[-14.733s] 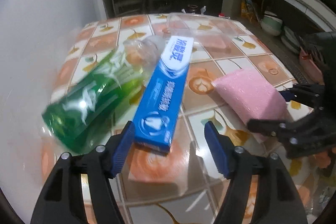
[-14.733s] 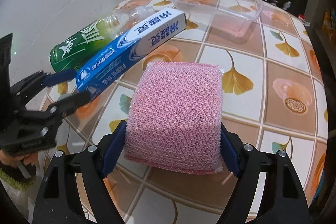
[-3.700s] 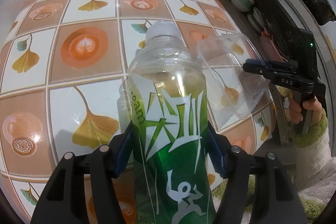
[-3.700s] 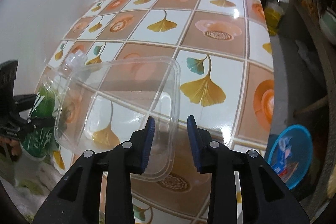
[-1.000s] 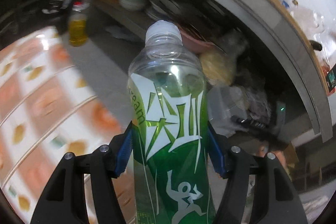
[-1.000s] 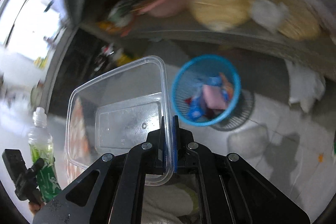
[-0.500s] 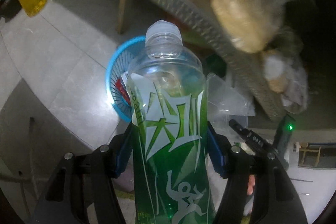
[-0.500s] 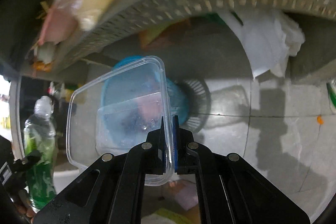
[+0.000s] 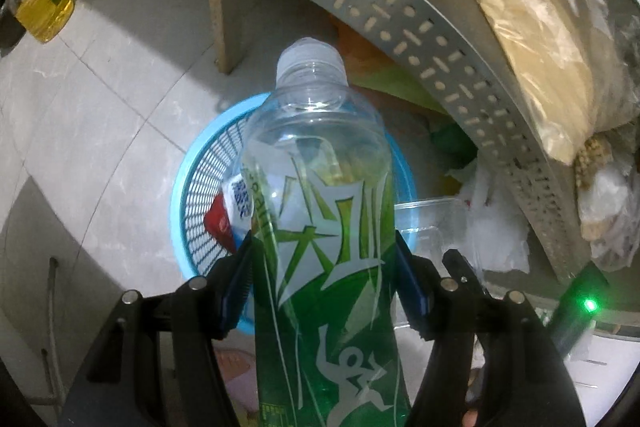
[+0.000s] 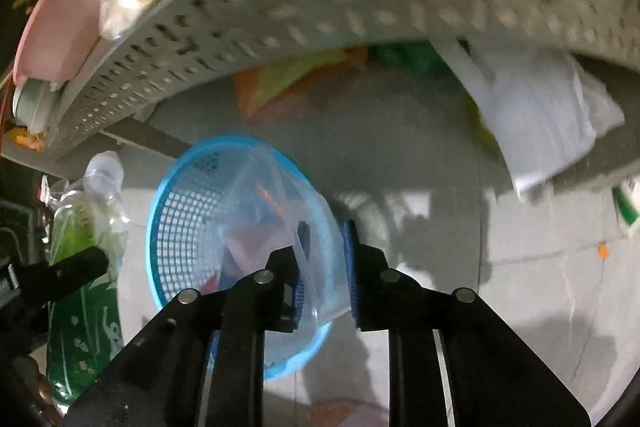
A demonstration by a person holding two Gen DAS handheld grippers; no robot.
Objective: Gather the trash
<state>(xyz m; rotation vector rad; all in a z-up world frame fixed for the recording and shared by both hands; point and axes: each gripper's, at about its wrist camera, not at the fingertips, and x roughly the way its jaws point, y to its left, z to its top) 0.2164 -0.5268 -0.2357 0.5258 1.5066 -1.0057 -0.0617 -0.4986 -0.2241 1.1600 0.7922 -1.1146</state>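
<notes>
A green-labelled clear bottle [image 9: 320, 227] stands upright in my left gripper [image 9: 324, 279], which is shut on its body, right above the blue mesh basket [image 9: 188, 187] on the floor. My right gripper [image 10: 324, 267] hangs over the same basket [image 10: 172, 195] and its jaws are opening. The clear plastic container [image 10: 272, 211] tips down into the basket, its rim still between the jaws near the left pad, with a gap on the right. The bottle [image 10: 80, 227] shows at the left of the right wrist view. In the left wrist view the container [image 9: 432, 223] shows beside the bottle.
A perforated grey shelf [image 9: 400, 7] overhangs the basket, with a bagged yellow bundle [image 9: 540, 39] and a pink basin on it. White plastic bags [image 10: 540, 119] lie under it. A yellow oil bottle [image 9: 40, 7] stands on the tiled floor. A blue-white box and red wrapper lie in the basket.
Both grippers have come down closer over the blue basket. The right jaws have parted from the container's rim and the container has tipped into the basket. The bottle stays gripped.
</notes>
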